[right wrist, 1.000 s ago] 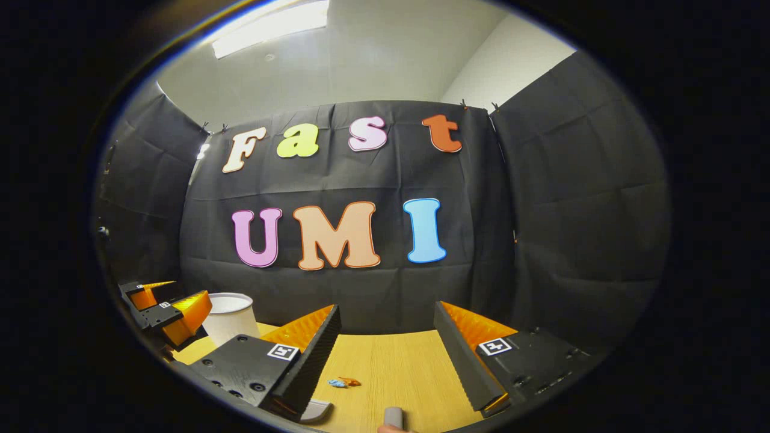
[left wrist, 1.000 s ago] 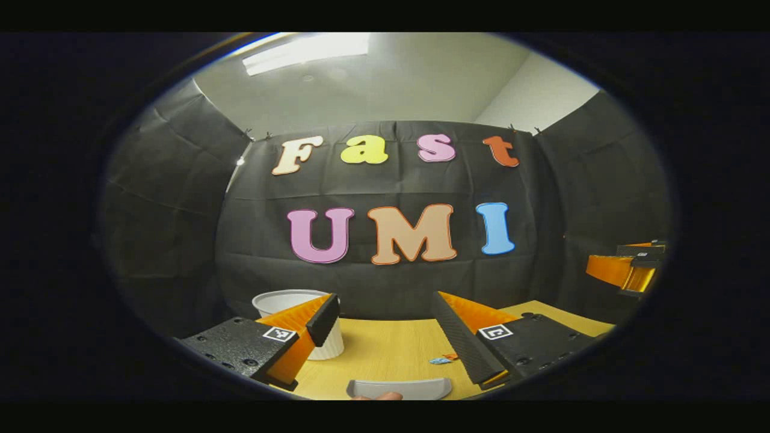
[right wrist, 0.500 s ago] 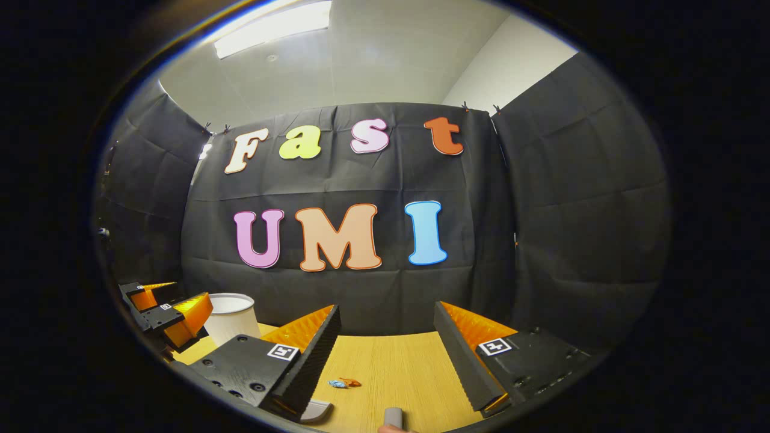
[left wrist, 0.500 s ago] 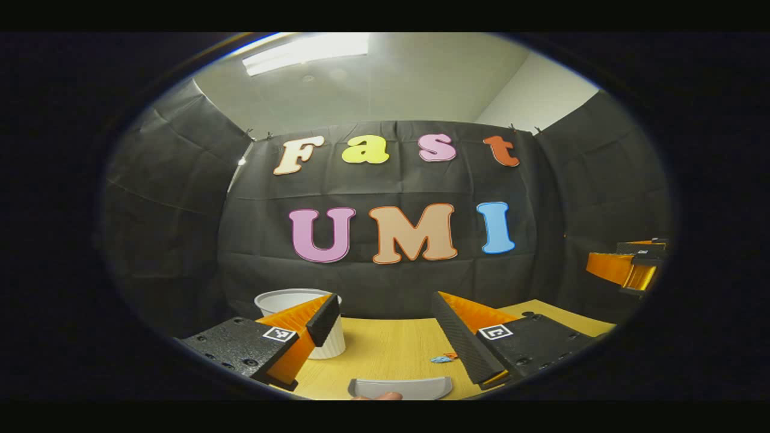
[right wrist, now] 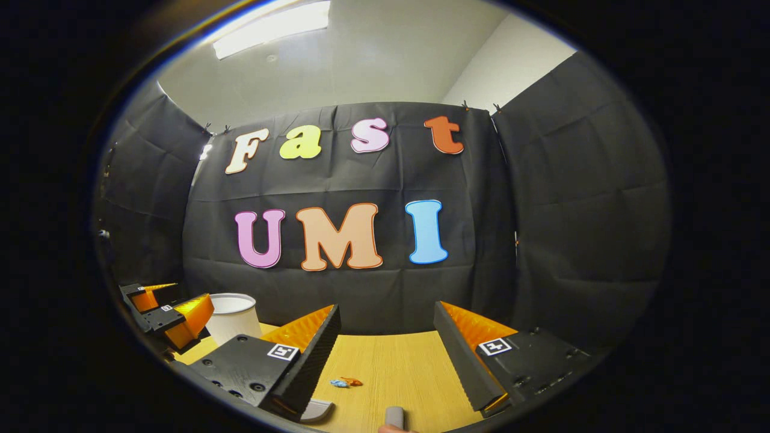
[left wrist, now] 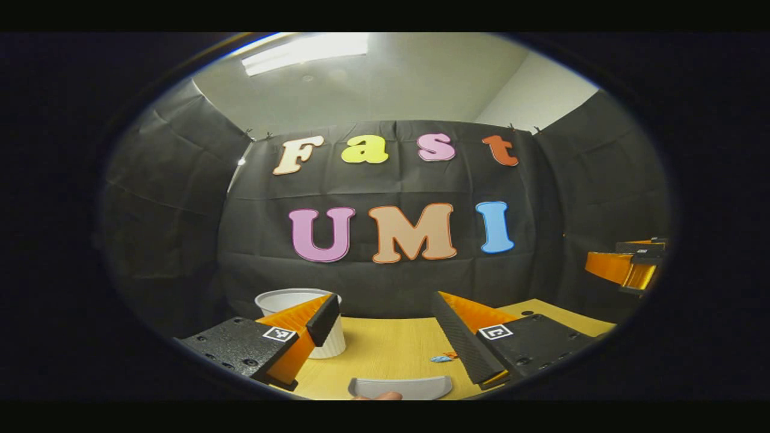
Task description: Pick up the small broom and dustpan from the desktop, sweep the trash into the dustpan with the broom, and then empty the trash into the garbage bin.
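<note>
The white ribbed garbage bin [left wrist: 304,319] served as the landmark, standing at the far left of the wooden worktop [left wrist: 385,355] close to the black cloth wall. In the left gripper view, the left gripper [left wrist: 385,337] hovered just above the worktop with its fingers spread wide and holding nothing; its left finger [left wrist: 322,319] overlapped the bin's right side. Right of the bin and nearer the camera, the grey dustpan [left wrist: 400,388] lay at the worktop's near edge, with a fingertip [left wrist: 379,396] showing just before it. The small blue and orange trash [left wrist: 442,358] lay right of the bin, beside the right finger. Bare worktop stretched between bin and trash. Far right of the bin, the other gripper hung above the worktop's right edge.

In the right gripper view, the bin [right wrist: 231,319] again stood far left, the left gripper just beside it. The right gripper [right wrist: 385,355] had its fingers wide apart and empty. The trash [right wrist: 344,382] lay right of the bin, and the grey broom handle [right wrist: 394,416] was at the near edge. Square coded tags sat on the fingers' mounts, unreadable.
</note>
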`<state>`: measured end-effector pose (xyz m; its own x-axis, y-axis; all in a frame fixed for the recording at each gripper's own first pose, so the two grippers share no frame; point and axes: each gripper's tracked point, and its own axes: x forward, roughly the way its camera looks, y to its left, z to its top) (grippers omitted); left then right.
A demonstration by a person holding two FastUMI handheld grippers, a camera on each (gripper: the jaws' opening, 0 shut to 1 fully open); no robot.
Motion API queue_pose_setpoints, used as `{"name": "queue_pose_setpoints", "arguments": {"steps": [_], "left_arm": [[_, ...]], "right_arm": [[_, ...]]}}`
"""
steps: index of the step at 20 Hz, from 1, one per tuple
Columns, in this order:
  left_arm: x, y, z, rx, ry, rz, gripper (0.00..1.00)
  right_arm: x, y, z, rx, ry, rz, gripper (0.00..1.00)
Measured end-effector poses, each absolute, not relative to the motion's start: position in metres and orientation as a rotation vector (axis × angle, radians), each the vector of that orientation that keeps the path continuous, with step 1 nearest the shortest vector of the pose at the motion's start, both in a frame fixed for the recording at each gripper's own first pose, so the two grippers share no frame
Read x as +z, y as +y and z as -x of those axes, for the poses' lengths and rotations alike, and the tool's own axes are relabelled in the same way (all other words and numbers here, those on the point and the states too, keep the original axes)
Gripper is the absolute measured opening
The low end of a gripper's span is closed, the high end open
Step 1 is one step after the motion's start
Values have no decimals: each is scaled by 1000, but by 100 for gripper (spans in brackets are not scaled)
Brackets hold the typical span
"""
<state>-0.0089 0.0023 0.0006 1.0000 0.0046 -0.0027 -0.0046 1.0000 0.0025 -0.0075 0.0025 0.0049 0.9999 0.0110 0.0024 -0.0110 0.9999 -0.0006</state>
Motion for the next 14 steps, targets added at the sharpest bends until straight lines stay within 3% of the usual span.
{"name": "queue_pose_setpoints", "arguments": {"steps": [14], "left_arm": [[1, 4, 17, 11, 6, -3, 94]], "right_arm": [[7, 3, 17, 18, -1, -5, 92]]}}
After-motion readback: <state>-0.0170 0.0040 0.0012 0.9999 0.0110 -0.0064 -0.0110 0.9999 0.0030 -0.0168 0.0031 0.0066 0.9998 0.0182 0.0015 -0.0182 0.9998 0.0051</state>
